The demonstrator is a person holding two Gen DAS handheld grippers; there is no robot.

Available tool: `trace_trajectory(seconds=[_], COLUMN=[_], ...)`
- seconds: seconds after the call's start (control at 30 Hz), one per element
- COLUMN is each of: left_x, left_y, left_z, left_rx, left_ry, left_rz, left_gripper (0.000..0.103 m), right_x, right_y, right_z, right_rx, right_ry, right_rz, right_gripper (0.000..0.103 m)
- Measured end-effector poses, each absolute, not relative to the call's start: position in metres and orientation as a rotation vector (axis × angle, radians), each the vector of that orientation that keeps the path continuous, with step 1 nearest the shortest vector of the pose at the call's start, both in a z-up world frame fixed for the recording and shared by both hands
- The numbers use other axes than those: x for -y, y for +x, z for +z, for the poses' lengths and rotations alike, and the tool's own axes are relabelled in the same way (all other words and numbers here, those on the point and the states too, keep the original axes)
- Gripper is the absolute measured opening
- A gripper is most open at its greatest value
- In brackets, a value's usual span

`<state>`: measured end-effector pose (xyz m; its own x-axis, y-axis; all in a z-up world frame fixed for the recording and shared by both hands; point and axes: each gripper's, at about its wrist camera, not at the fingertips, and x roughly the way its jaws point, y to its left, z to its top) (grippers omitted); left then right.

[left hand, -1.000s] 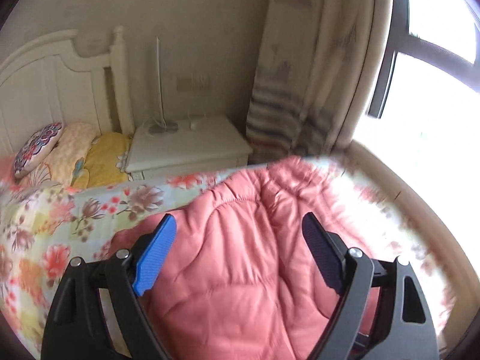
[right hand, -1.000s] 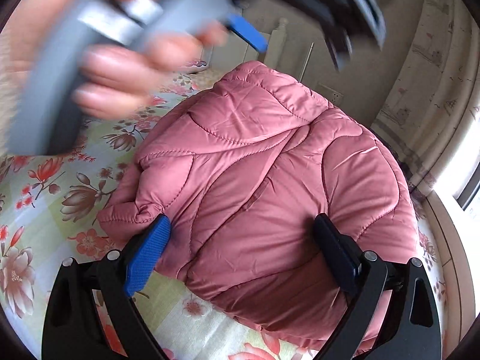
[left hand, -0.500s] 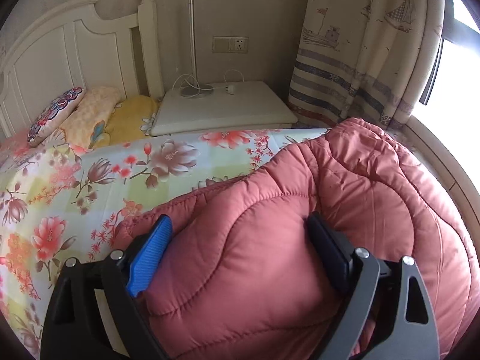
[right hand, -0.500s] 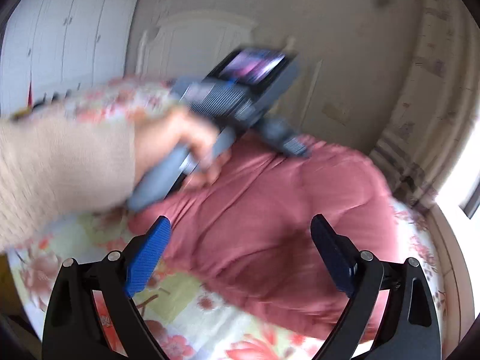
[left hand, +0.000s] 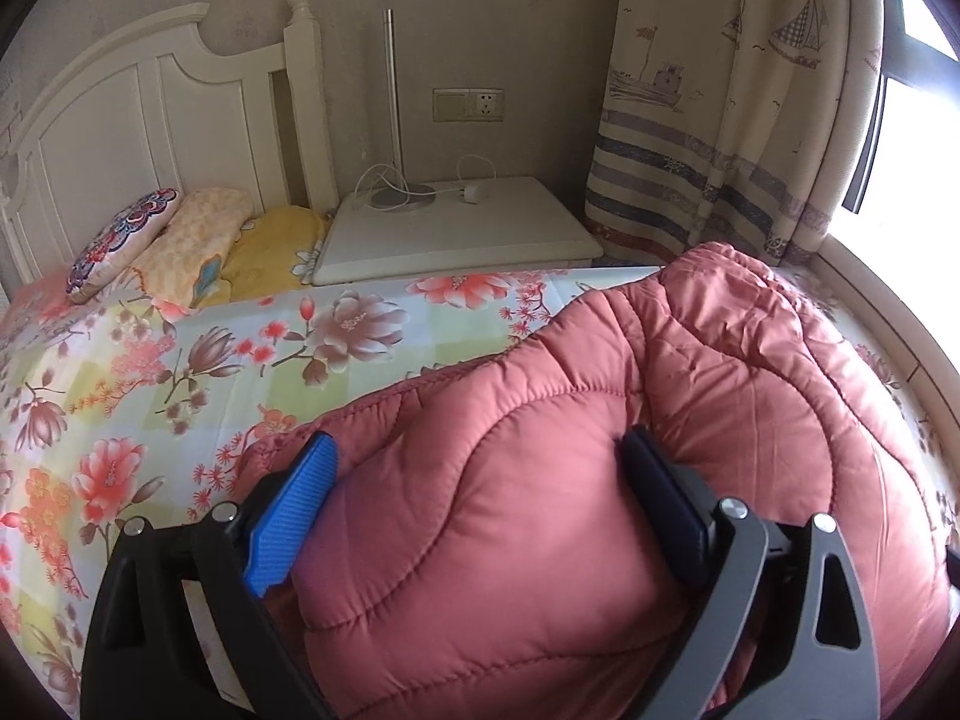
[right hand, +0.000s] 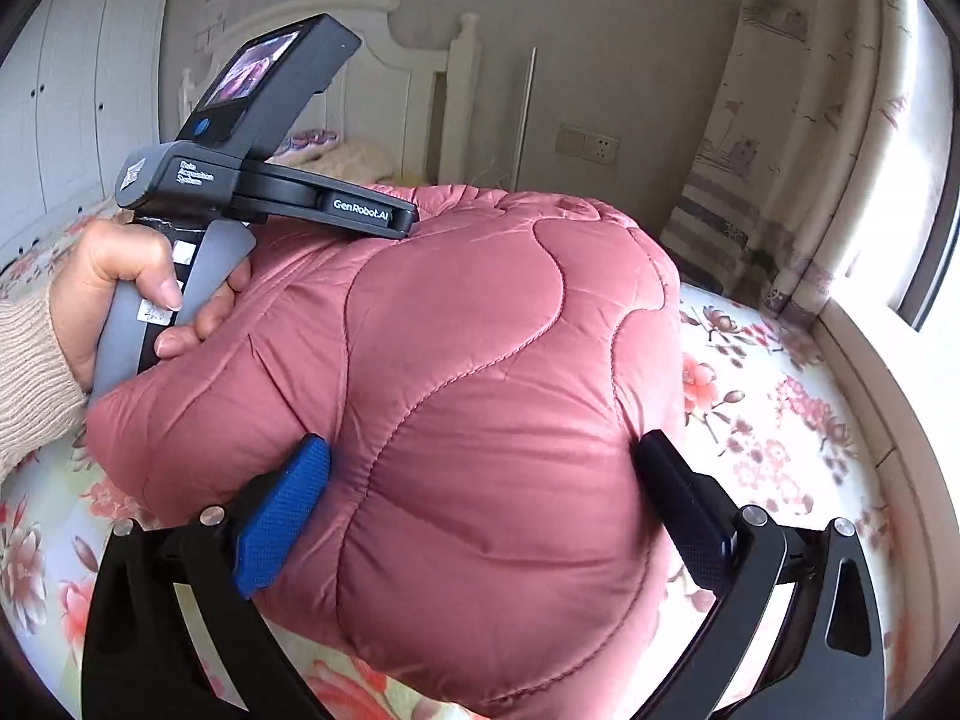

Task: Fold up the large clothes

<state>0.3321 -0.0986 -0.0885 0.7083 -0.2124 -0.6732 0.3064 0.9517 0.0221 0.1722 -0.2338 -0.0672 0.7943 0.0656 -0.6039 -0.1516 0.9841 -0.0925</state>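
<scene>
Both grippers, left (left hand: pixel 474 504) and right (right hand: pixel 480 510), jaws just opened wide, straddle opposite ends of the puffy pink jacket (right hand: pixel 480 360) bundled on the bed (left hand: pixel 150 372), neither clamping it.

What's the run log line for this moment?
task: fold clothes | left gripper: wide around pink jacket, jaws just opening | right gripper: wide around jacket, jaws just opening | jacket bunched on bed

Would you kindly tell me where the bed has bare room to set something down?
The floral sheet lies bare between the pillows and the pink puffer coat. The nightstand is mostly bare beyond its lamp base. It is crowded near the window, where the coat bulks.
</scene>
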Motion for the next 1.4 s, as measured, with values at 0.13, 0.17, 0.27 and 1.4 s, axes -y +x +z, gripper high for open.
trace_trajectory(seconds=[0.13, 0.17, 0.27, 1.4], left_x=[0.097, 0.097, 0.097, 0.082], left_y=[0.332, 0.332, 0.332, 0.194], left_z=[-0.088, -0.088, -0.088, -0.010], left_rx=[-0.727, -0.727, -0.724, -0.539], left_ry=[0.133, 0.133, 0.137, 0.227], left_rz=[-0.283, -0.282, -0.277, -0.091], left_gripper=[0.095, 0.095, 0.095, 0.101], right_x=[0.248, 0.253, 0.269, 0.283], right_y=[0.162, 0.165, 0.183, 0.094], right_z=[-0.042, -0.034, -0.013, -0.035], right_rx=[-0.584, -0.561, -0.515, -0.621], right_ry=[-0.101, -0.088, -0.063, 0.043], right_rz=[0.144, 0.142, 0.100, 0.016], right_gripper=[0.099, 0.099, 0.099, 0.098])
